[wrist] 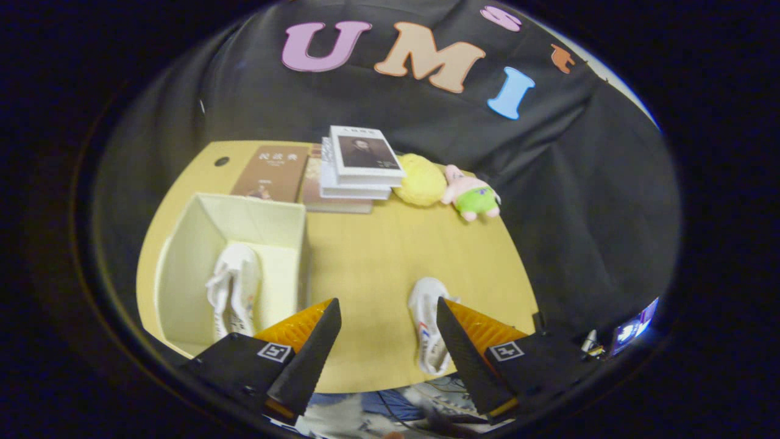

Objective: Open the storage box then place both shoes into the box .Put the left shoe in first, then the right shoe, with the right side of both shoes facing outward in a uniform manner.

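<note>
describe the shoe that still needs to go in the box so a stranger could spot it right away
On the wooden table, look right of the open cream storage box, which already holds one white shoe. The other white shoe lies on the bare tabletop, just inside the right finger of the open gripper. It alone is outside the box, showing red and blue marks.

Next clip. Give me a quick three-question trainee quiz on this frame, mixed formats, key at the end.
1. True or false: one white canvas shoe already lies inside the open cream fabric storage box.
2. The second white shoe on the wooden table lies: A) inside the box B) by one finger of the hand-held gripper C) on the stacked books.
3. Fill in: the gripper's fingers are ____.

Key: 1 true; 2 B; 3 open, holding nothing.
</note>
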Motion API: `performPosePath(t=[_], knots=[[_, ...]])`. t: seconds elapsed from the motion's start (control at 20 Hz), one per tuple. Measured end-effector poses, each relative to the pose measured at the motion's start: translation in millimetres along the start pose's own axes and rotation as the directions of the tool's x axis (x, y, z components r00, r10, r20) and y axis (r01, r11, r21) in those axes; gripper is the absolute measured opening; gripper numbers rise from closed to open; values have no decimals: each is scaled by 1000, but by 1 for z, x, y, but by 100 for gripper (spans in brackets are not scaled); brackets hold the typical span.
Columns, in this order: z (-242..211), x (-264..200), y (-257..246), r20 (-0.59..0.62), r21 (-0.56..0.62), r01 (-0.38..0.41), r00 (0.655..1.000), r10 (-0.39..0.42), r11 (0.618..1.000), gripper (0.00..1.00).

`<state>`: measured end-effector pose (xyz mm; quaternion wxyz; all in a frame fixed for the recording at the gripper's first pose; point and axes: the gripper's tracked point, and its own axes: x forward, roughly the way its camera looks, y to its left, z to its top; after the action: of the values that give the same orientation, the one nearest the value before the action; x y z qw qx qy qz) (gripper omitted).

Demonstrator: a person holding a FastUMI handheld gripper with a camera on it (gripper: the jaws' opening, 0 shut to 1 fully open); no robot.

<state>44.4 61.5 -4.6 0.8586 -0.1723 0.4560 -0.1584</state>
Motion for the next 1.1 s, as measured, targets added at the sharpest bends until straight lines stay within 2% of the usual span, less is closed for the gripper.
performPosePath(t=[0.25,0.5,0.65,0.95,1.1], knots=[[-69,42,-69,-163,18,135,978,-130,991,98],[-128,75,-108,-303,46,192,938,-170,980,98],[-145,97,-115,-353,29,174,923,-153,984,97],[-149,140,-96,-378,65,56,925,-28,996,97],[-150,155,-99,-385,39,37,923,-19,999,97]])
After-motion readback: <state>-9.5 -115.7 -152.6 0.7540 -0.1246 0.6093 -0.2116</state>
